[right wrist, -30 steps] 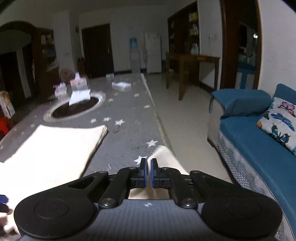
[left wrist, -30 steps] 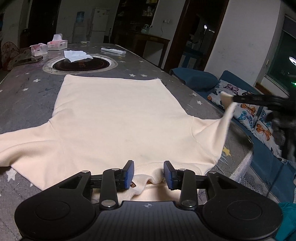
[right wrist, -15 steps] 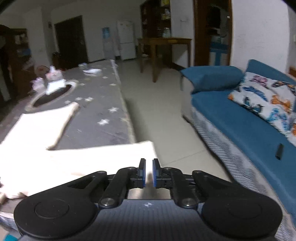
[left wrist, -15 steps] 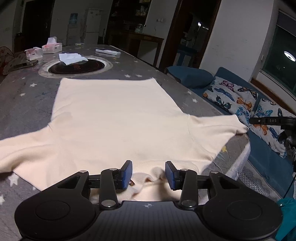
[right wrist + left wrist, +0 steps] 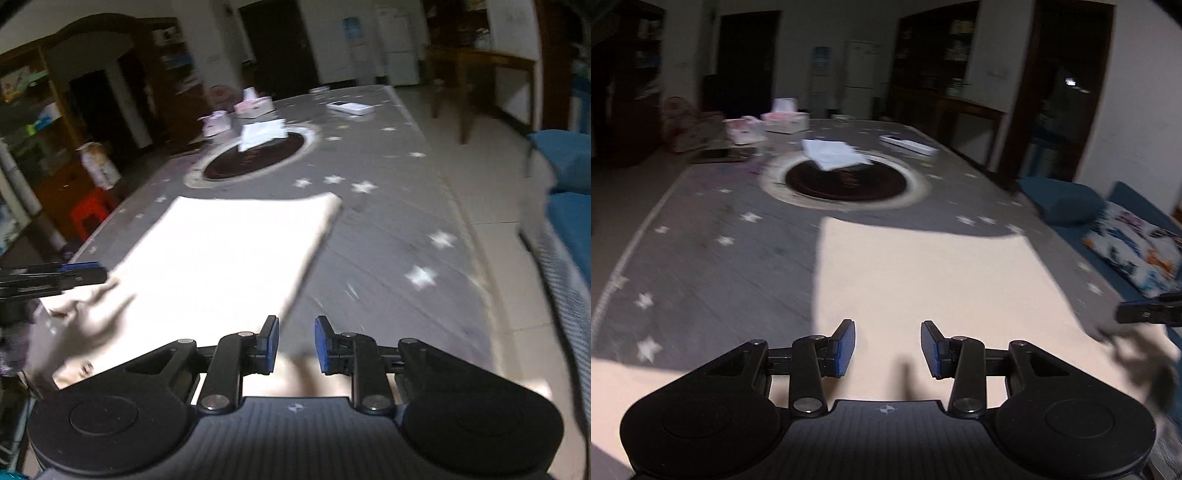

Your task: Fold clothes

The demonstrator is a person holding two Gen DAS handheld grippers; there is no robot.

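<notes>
Seen from the left wrist: cream garment [image 5: 923,280] flat on the starry table [image 5: 713,258], long axis running away toward the round hotplate [image 5: 846,181]; left gripper [image 5: 888,347] wide open above it, holding nothing. From the right wrist: same garment [image 5: 225,251] stretching away and slightly leftward, right gripper [image 5: 295,345] open, empty, over its near right edge.

The surface [image 5: 713,258] is a long table under a grey cover printed with white stars. A cream garment [image 5: 923,280] lies spread flat on its near part. Beyond the garment sits a dark round inset [image 5: 846,181] with a pale ring — white paper [image 5: 833,154] lies across its far edge. Farther back are two pink-and-white boxes [image 5: 785,119] and a flat white item [image 5: 908,144].
</notes>
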